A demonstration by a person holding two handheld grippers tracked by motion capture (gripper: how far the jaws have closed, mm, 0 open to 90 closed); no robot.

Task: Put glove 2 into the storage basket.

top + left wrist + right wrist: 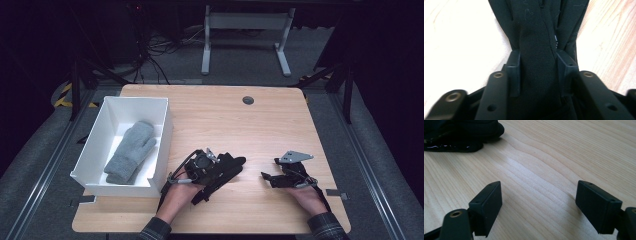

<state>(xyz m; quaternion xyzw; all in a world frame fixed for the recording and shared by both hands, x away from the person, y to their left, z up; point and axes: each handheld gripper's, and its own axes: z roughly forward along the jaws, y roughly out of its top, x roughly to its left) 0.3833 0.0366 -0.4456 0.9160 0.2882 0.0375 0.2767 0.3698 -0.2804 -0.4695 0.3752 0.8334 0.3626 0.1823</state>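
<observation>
Down on the wooden bench, a white box sits at the left side with a grey knitted mitten lying inside it, cuff toward the person. Just right of the box, near the front edge, the left claw lies low over a black glove that rests on the bench with its fingers pointing toward the right. From the left gripper view the two black jaws are pressed against a bunched fold of the black glove, the cloth filling the gap between them and fanning out beyond onto the pale wood. The person's left hand comes in from the bottom edge behind that claw. Well apart to the right, the right claw rests close to the bench surface, its grey three-cornered plate on top, held by the right hand. In the right gripper view its jaws stand wide apart with bare wood grain between them, and the dark end of the black glove shows in the upper left corner.
</observation>
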